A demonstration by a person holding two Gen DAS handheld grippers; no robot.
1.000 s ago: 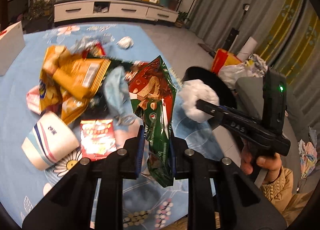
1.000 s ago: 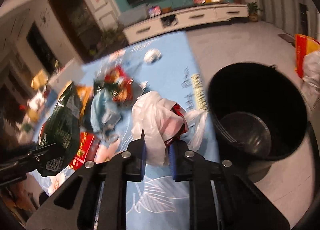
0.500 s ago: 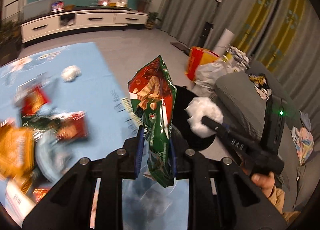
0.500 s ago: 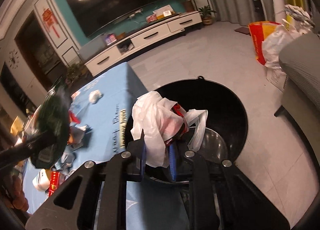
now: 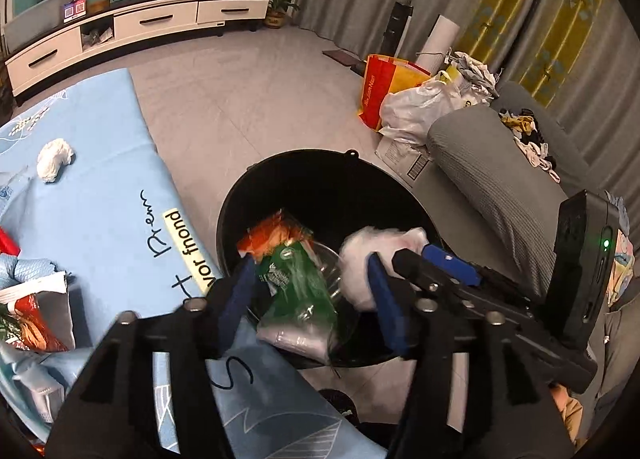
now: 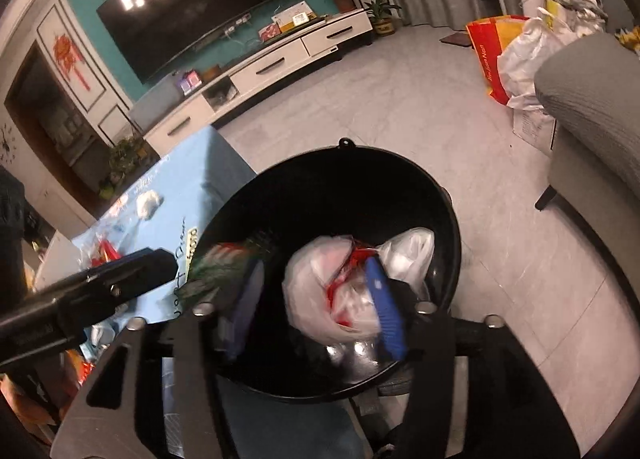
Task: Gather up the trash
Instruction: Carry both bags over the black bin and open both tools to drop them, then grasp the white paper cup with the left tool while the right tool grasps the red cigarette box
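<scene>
1. Far left in the left wrist view, the worktop [image 5: 100,195] under its blue cloth carries a white paper ball [image 5: 55,155] and a torn red snack packet [image 5: 36,323]; I judge the collecting far from finished, and reaching back for these from over the bin I could snag the cloth edge that lies just beside the rim
2. My left gripper [image 5: 308,299] is opening, its blue pads spread and no longer pressing; the green wrapper [image 5: 296,291] hangs between them above the near rim of the black bin [image 5: 320,167]. Its lower end looks level with that rim, so it may catch there and slide down outside
3. My right gripper [image 6: 316,299] is also opening, over the middle of the bin. The white plastic bag [image 6: 332,291] lies against the right-hand pad and may cling there rather than fall; being light, it could also drift
4. Only the right wrist view looks down to the bottom of the bin [image 6: 332,199] and shows the bag well inside its rim
5. Only the left wrist view shows the litter left on the worktop, and a hand [image 5: 566,407] under the right gripper [image 5: 404,263]
</scene>
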